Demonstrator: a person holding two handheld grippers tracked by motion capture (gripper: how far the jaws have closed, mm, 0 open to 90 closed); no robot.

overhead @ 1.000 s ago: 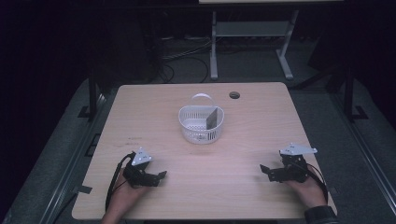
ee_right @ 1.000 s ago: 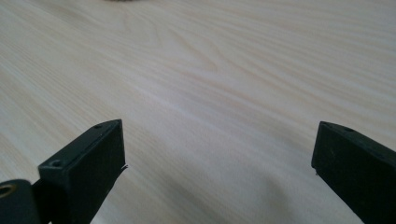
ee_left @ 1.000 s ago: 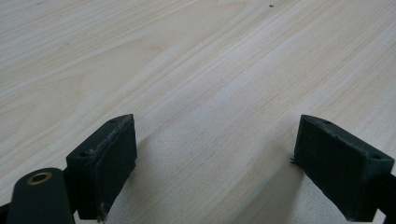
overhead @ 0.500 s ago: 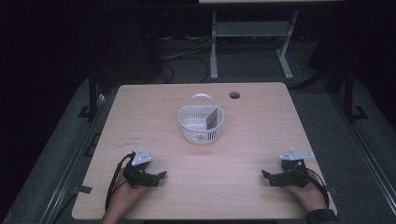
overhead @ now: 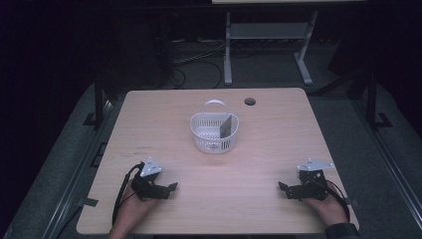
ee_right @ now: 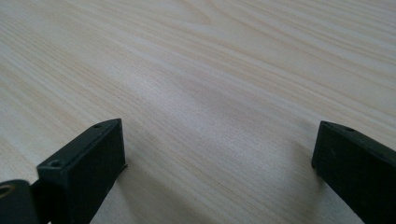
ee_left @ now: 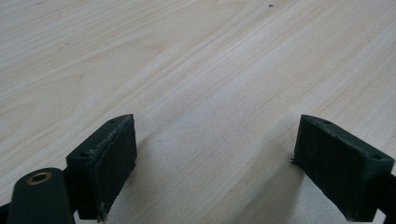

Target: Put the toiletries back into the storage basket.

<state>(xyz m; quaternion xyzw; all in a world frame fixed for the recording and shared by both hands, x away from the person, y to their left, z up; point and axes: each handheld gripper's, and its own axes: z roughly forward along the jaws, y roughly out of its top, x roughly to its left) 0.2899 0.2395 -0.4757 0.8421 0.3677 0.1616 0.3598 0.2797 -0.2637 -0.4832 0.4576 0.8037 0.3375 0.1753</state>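
Observation:
A white plastic basket [overhead: 215, 133] with a raised handle stands at the middle of the light wooden table [overhead: 268, 139], and a dark flat card leans inside it. My left gripper [overhead: 168, 188] rests low on the table near the front left edge, open, with only bare wood between its jaws in the left gripper view [ee_left: 212, 158]. My right gripper [overhead: 284, 190] lies near the front right edge, open as well, its jaws wide apart over bare wood in the right gripper view [ee_right: 219, 163]. Both point inward, well short of the basket.
A round cable hole [overhead: 250, 101] sits in the table's far right part. Behind the table stands a grey metal frame [overhead: 263, 40] with cables on the dark floor. Black rails run along both sides of the table.
My right gripper has moved slightly toward the front edge and settled lower on the table. The left gripper and the basket have stayed put.

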